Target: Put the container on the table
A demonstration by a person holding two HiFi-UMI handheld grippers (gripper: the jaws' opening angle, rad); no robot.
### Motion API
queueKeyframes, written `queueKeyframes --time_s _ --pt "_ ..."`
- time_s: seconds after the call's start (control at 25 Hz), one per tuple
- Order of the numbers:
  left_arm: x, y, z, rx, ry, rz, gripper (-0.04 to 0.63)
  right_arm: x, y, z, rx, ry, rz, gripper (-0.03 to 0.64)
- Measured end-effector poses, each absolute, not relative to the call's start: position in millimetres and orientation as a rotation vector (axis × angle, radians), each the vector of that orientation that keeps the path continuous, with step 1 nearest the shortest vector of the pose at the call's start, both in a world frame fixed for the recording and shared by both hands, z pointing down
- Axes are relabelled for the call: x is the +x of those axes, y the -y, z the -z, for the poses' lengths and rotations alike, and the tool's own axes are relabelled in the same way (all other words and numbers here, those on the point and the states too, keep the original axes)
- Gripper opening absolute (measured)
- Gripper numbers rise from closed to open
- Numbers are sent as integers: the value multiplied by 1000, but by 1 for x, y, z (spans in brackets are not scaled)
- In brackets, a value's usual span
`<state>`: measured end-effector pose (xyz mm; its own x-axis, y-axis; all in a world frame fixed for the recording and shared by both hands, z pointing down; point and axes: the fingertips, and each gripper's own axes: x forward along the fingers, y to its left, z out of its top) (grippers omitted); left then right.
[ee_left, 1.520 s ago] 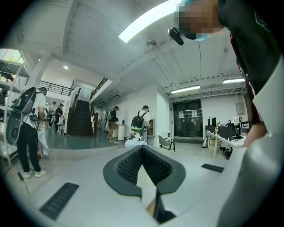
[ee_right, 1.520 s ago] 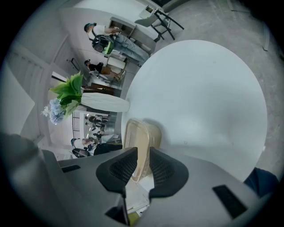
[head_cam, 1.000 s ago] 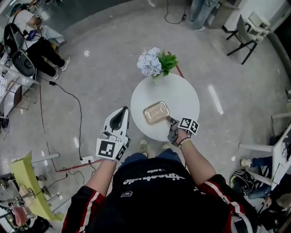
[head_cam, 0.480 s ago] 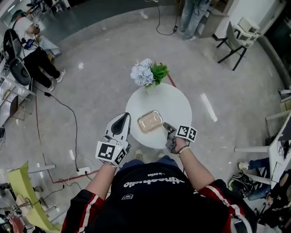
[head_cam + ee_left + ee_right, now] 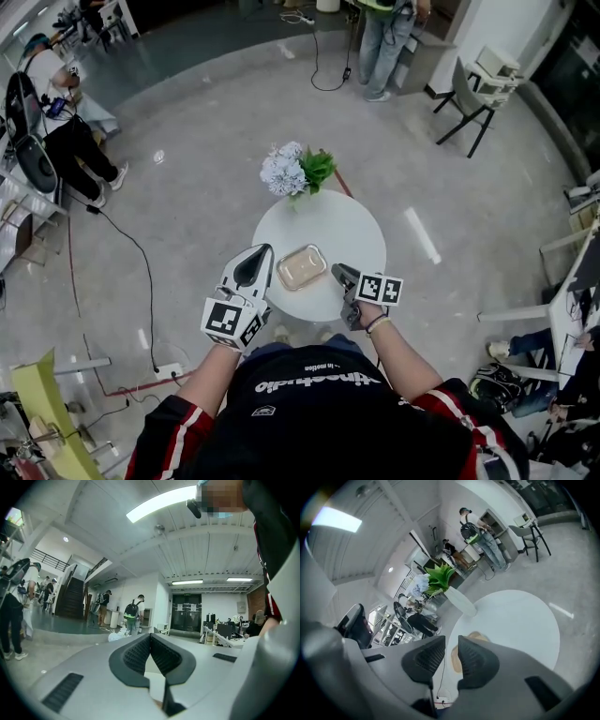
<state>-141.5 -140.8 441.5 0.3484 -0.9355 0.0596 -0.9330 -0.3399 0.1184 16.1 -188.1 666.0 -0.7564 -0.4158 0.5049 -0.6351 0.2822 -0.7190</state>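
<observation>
The metal container [image 5: 301,267] lies flat on the round white table [image 5: 347,234], near its front edge, with nothing holding it. My right gripper [image 5: 340,273] hovers just right of it, apart from it, jaws a narrow gap apart and empty. In the right gripper view the right gripper [image 5: 451,644] points over the table [image 5: 520,625], and the container [image 5: 477,636] shows partly behind the fingers. My left gripper [image 5: 257,255] hangs off the table's left edge. In the left gripper view the left gripper [image 5: 150,638] points up into the room, pads touching, empty.
A white vase of flowers and green leaves [image 5: 295,172] stands at the table's far edge; the vase [image 5: 459,601] also shows ahead of the right gripper. A chair [image 5: 473,84] and a standing person [image 5: 382,37] are beyond. A black cable [image 5: 141,253] crosses the floor at left.
My right gripper has let go of the container's corner and drawn back toward me. The container stays on the table. The left gripper holds its place beside the table.
</observation>
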Motion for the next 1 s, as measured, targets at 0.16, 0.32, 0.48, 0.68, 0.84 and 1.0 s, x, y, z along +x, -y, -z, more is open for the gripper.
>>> queueKeyframes --time_s 0.16,0.32,0.48,0.68,0.84,1.0 --pt "-138 145 -439 2480 1711 26 23 12 191 -645 949 2393 -1336 103" --pt "-135 146 -437 2488 1699 20 23 6 191 -624 920 2456 -1214 103" --pt "-132 148 -435 2500 1687 22 23 1 194 -604 912 2510 -1141 103" --pt "-127 152 -434 2511 1671 22 23 -3 201 -575 922 2584 -1025 103" --pt "-124 153 -432 2515 1660 21 23 -6 201 -549 928 2640 -837 103" --pt "-121 154 -430 2522 1647 27 23 -11 201 -529 929 2688 -708 101"
